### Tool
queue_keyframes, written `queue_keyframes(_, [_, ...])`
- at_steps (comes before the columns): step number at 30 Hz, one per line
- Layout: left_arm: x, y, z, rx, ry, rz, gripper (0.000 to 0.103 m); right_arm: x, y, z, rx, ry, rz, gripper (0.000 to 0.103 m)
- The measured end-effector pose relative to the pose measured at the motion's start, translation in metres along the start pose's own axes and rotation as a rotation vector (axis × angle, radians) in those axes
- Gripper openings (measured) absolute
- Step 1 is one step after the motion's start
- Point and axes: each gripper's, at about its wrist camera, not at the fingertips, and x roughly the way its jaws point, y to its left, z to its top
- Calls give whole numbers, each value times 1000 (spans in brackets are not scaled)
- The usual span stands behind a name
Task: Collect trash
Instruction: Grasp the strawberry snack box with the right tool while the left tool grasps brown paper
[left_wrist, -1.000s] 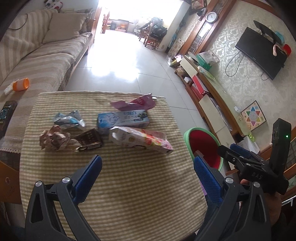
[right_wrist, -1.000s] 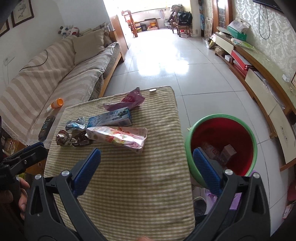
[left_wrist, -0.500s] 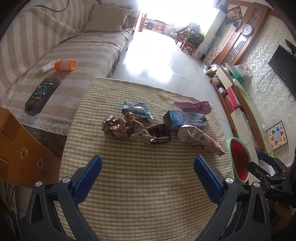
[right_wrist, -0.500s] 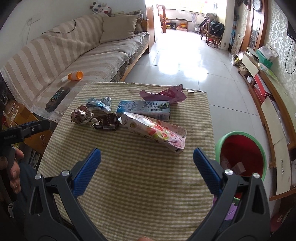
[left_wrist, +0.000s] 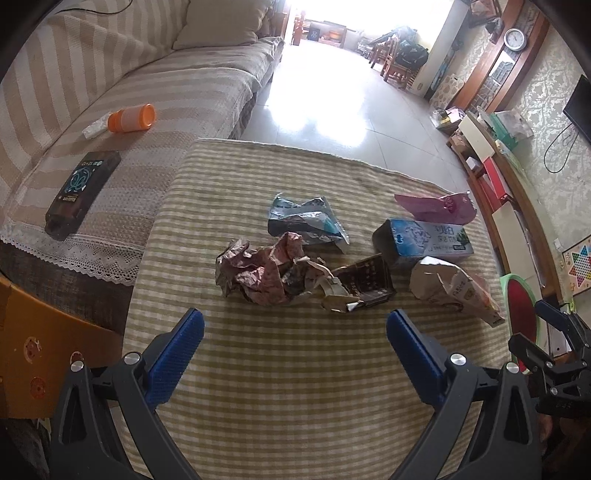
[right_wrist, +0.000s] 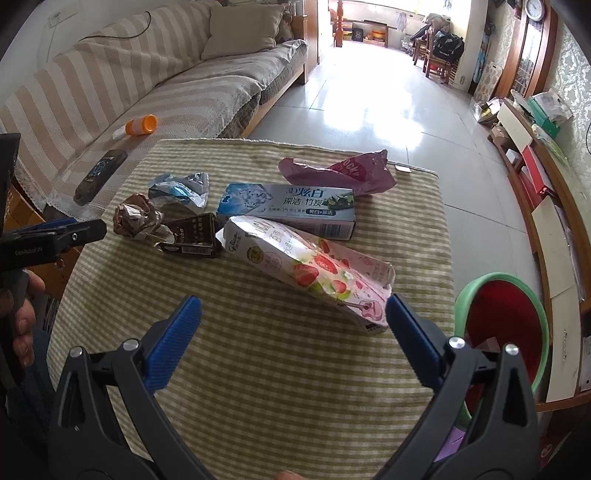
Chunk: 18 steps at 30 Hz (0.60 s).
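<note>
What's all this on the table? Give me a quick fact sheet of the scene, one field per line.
Setting: living room, table under a striped cloth
Trash on table: strawberry carton, toothpaste box, pink wrapper, silver-blue wrapper, dark box, crumpled brown wrapper
Bin: red inside, green rim, on the floor beside the table, some items inside
Left tool: open, empty, facing the crumpled wrapper
Right tool: open, empty, near the carton
On sofa: orange cup, remote

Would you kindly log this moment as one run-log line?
left gripper: open, empty | right gripper: open, near strawberry carton | six trash items on table | bin: beside table
</note>
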Motion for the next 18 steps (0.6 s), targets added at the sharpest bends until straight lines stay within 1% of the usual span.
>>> queue_keyframes(7, [37, 15, 22, -49, 40, 20, 95, 35, 0, 12, -37, 29, -8, 98])
queue_keyframes(13, [60, 17, 30, -62, 65, 40, 95, 58, 2, 19, -73, 52, -28, 98])
queue_keyframes(15, [68, 19, 30, -70, 77, 43, 94, 65, 2, 19, -80, 63, -38, 91])
queue_keyframes(17, [74, 20, 30, -72, 85, 49, 92, 73, 1, 19, -81, 87, -30, 75])
queue_keyframes(18, [76, 21, 29, -76, 86, 52, 86, 76, 1, 19, -83, 92, -32, 74])
